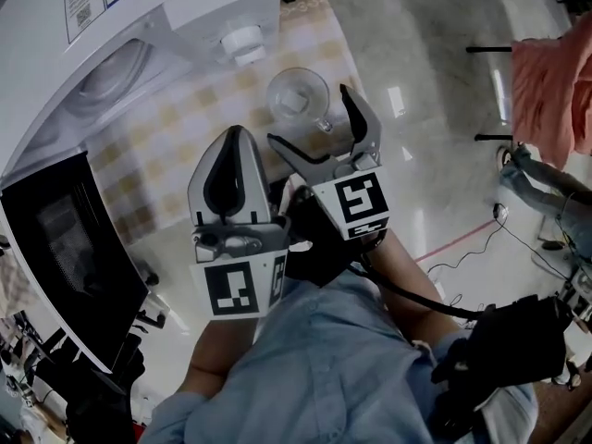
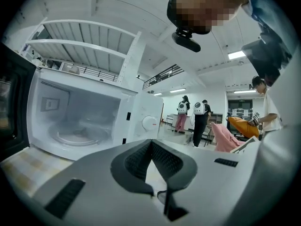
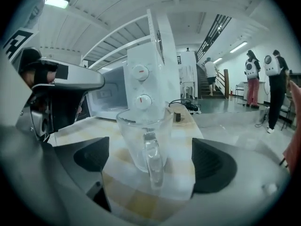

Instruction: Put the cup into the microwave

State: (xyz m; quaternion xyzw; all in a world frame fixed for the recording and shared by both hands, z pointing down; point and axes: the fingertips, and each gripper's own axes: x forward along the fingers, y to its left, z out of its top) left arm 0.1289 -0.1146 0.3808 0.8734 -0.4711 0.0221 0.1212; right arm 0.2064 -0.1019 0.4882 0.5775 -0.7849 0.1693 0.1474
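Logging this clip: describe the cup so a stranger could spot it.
Find the white microwave, door open. Beside its knobs, on the checked tablecloth, stands the cup between the jaws of the right gripper. It alone is clear glass, with a handle.

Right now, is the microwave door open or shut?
Open. The microwave has its door swung out, and the left gripper view looks straight into the cavity onto the turntable.
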